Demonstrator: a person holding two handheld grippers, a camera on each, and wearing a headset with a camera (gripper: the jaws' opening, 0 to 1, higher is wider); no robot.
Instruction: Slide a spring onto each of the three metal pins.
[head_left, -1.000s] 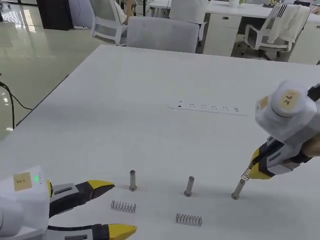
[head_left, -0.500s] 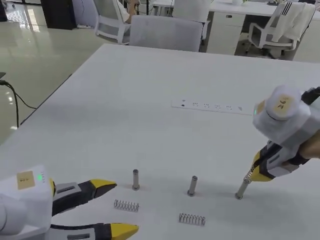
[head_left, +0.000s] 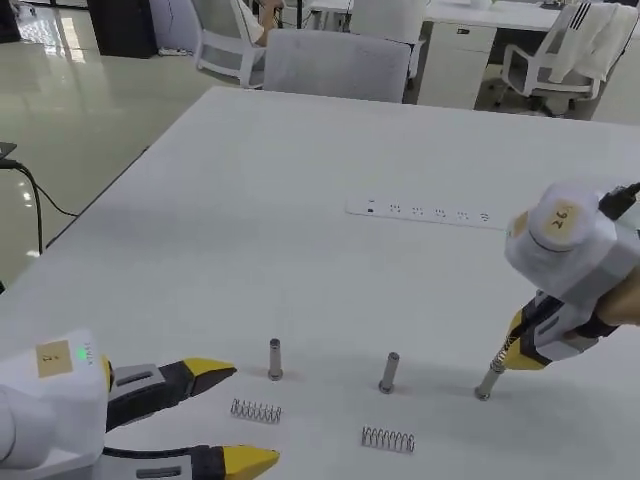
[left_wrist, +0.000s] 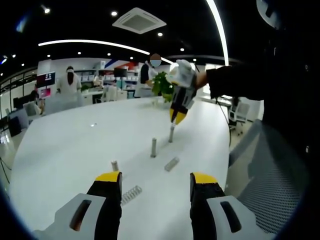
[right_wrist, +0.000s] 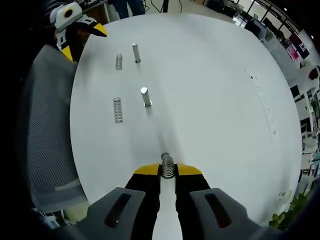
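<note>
Up close, right gripper (right_wrist: 168, 173) pinches spring (right_wrist: 168, 164).

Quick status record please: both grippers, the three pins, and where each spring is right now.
right gripper: shut on held spring, at the top of the right pin
left gripper: open, empty, over the table
left pin: upright, bare
middle pin: upright, bare
loose springs: two lying flat, one before left pin, one before middle pin
springs seated: none seen fully down
</note>
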